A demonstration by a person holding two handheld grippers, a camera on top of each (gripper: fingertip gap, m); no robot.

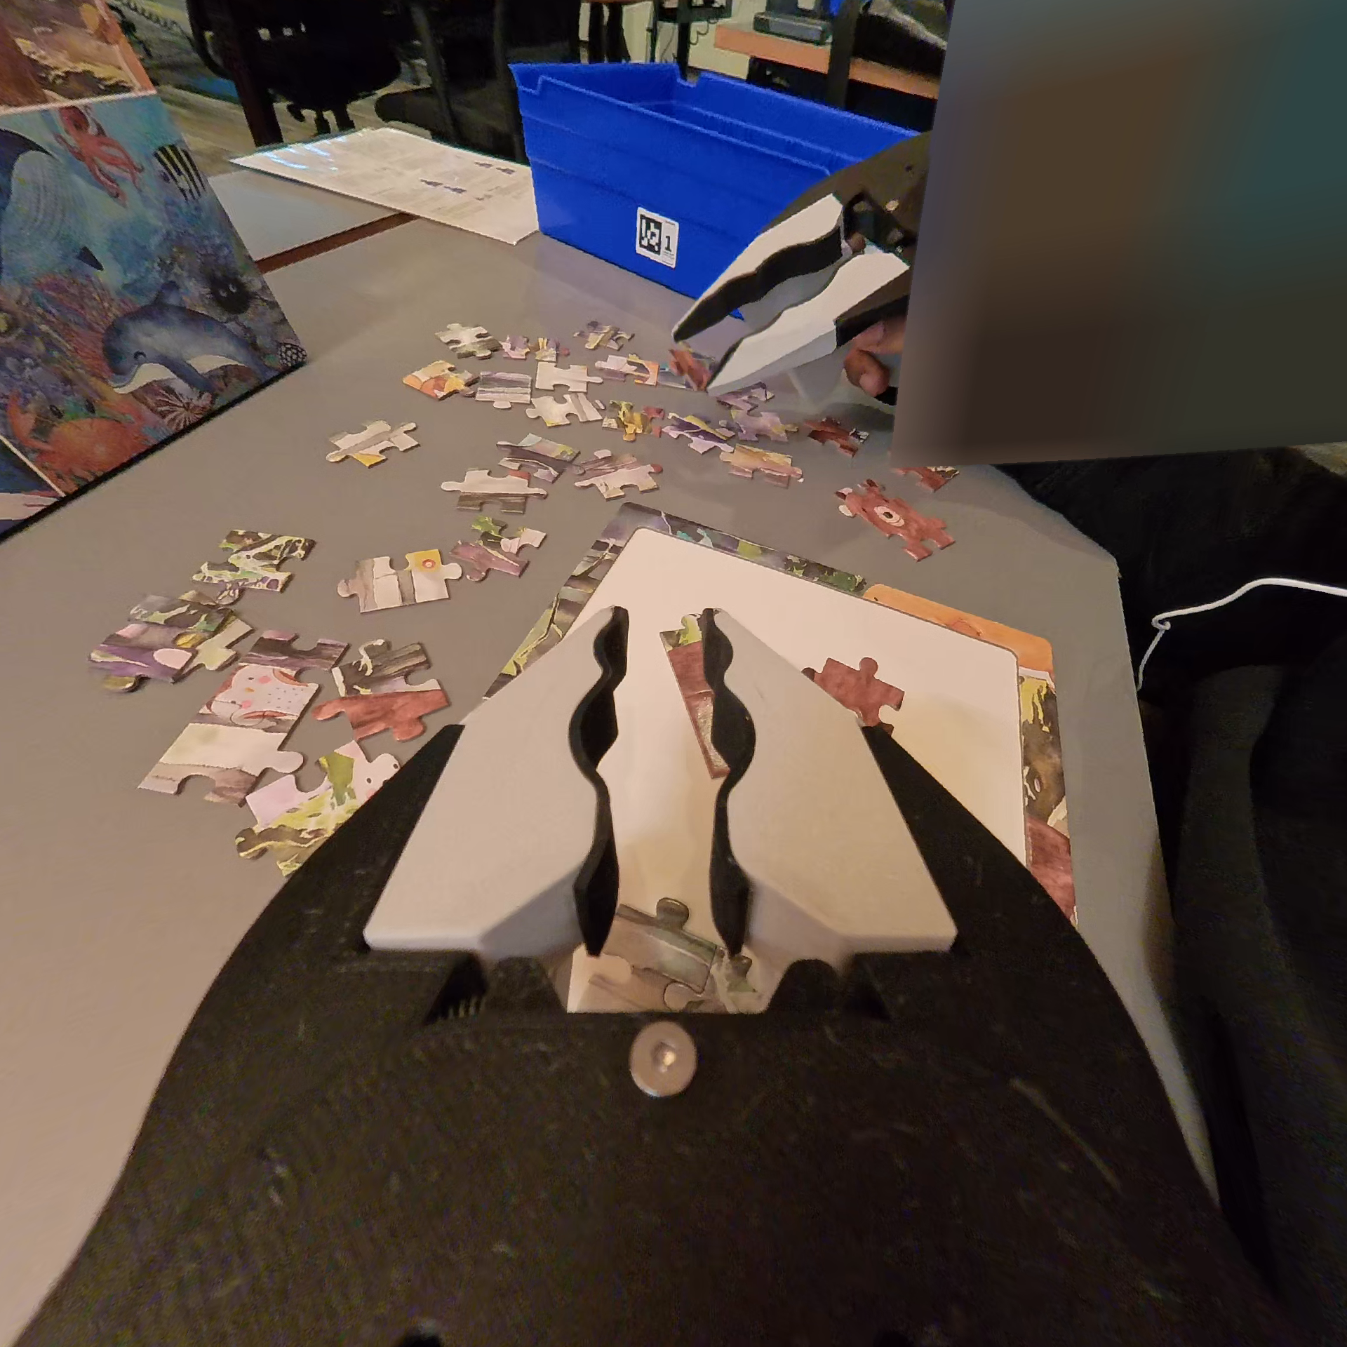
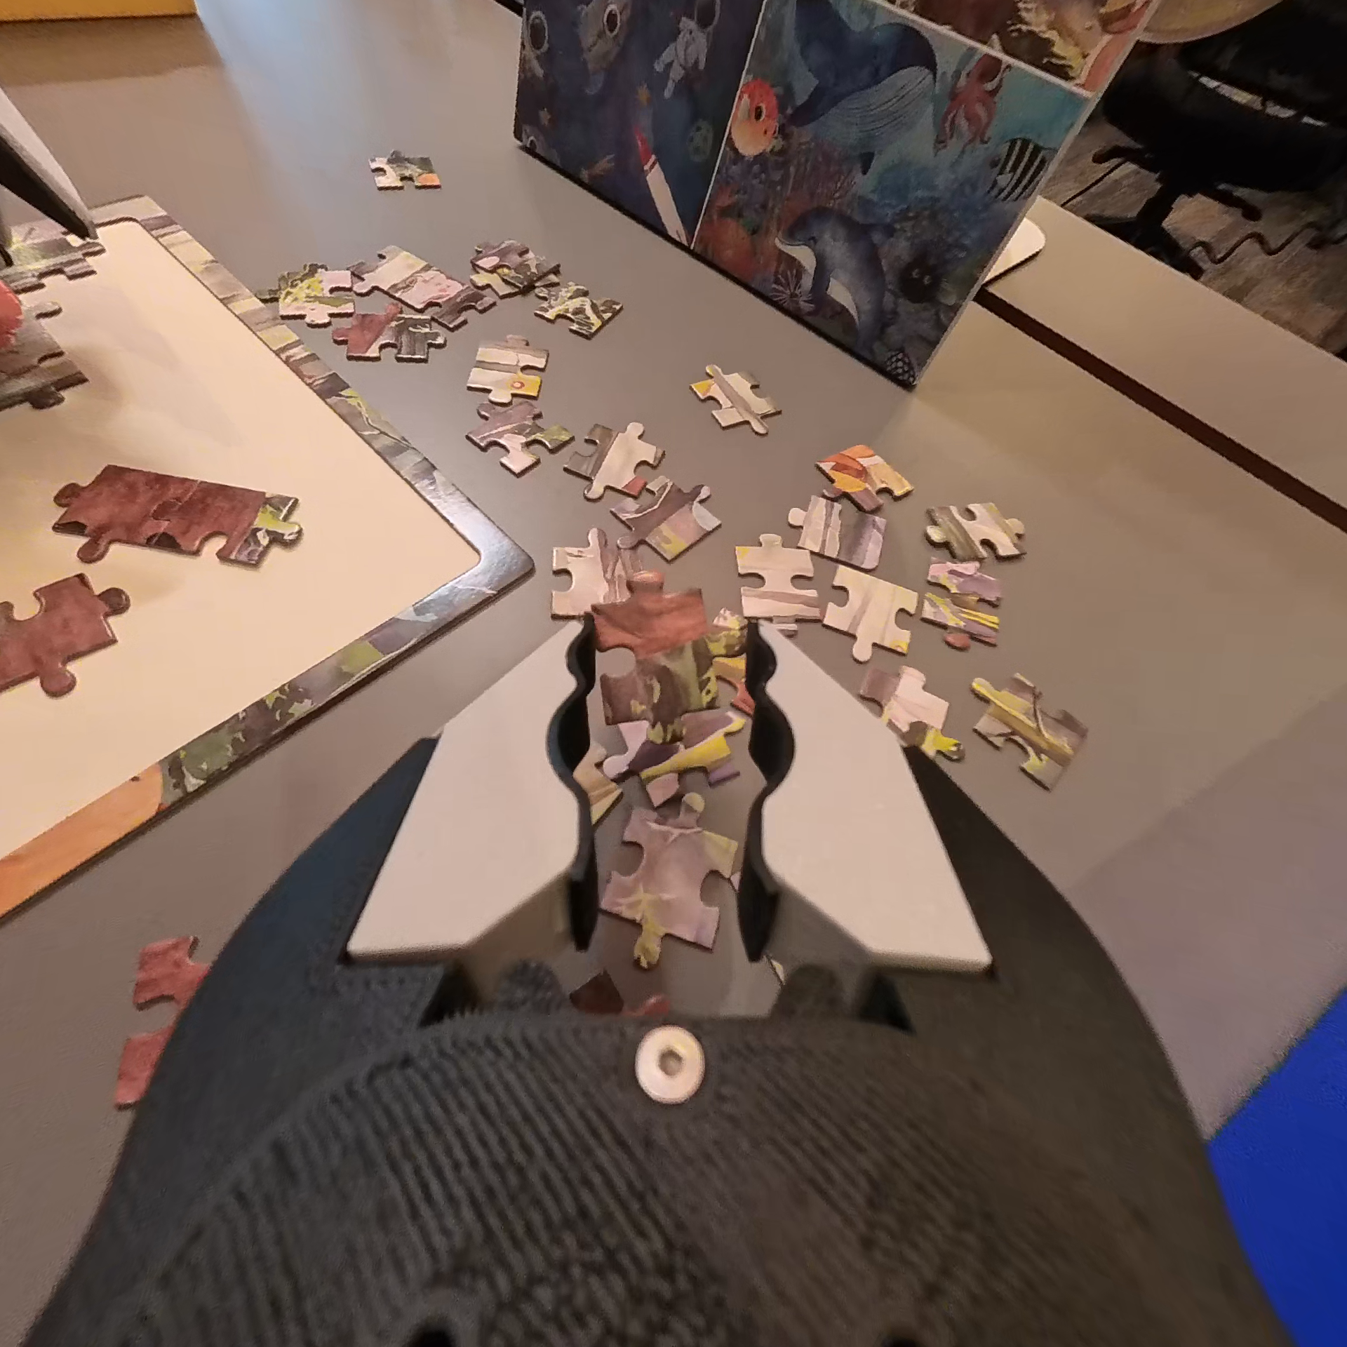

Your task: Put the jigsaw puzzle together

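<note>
Held piece: a brown-and-green cardboard puzzle piece [image 2: 652, 649] stands pinched upright at the tips of the right tongs [image 2: 667, 634], apparently so that it can be carried to the tray.
Right tongs: grey wedge fingers with wavy black pads, pressed on the piece's edges above the loose pile.
Loose pieces: flat, knobbed pieces [image 2: 765, 576] lie face up from 12 to 3 o'clock of the right tongs on the grey surface [image 2: 1093, 656].
Tray: a cream board with a printed border [image 1: 1039, 736] holds a few brown pieces [image 2: 168, 514], so most of it is unfilled.
Left tongs: the left tongs [image 1: 667, 619] hang spread over the tray and grip nothing; a brown piece lies under the right finger.
Box: a glossy puzzle box [image 2: 838, 160] stands at 12 o'clock, its picture facing the person, likely for reference.
Bin: a blue plastic bin [image 1: 656, 153] sits beyond the pile.
</note>
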